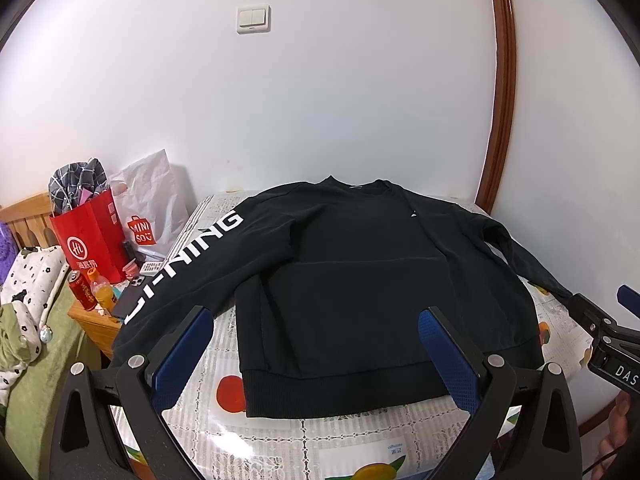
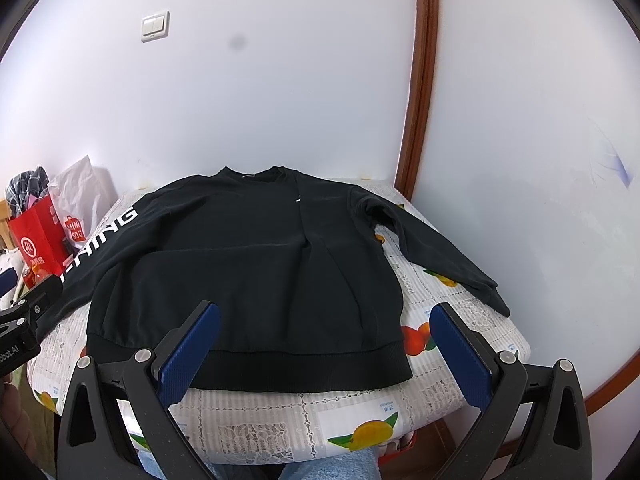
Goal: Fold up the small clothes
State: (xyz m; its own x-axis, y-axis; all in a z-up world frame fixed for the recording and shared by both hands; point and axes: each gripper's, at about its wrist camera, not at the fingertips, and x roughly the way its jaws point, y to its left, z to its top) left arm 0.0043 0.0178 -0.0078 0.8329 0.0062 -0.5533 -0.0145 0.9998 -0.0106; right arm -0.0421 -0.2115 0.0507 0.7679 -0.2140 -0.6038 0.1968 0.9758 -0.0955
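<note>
A black long-sleeved sweatshirt (image 1: 360,280) lies flat on the table, collar at the far side, hem near me; it also shows in the right wrist view (image 2: 248,272). Its left sleeve with white "LI-NING" lettering (image 1: 188,264) hangs over the table's left edge. Its right sleeve (image 2: 440,252) stretches toward the table's right edge. My left gripper (image 1: 316,316) is open and empty, above the hem's left part. My right gripper (image 2: 326,316) is open and empty, above the hem's right part; it also shows at the right edge of the left wrist view (image 1: 600,308).
The table has a fruit-print cloth (image 2: 360,420). To the left stands a wooden nightstand (image 1: 96,324) with a red bag (image 1: 90,240), a white Miniso bag (image 1: 148,208), a can, a bottle and a phone. A white wall and a brown door frame (image 1: 500,100) stand behind.
</note>
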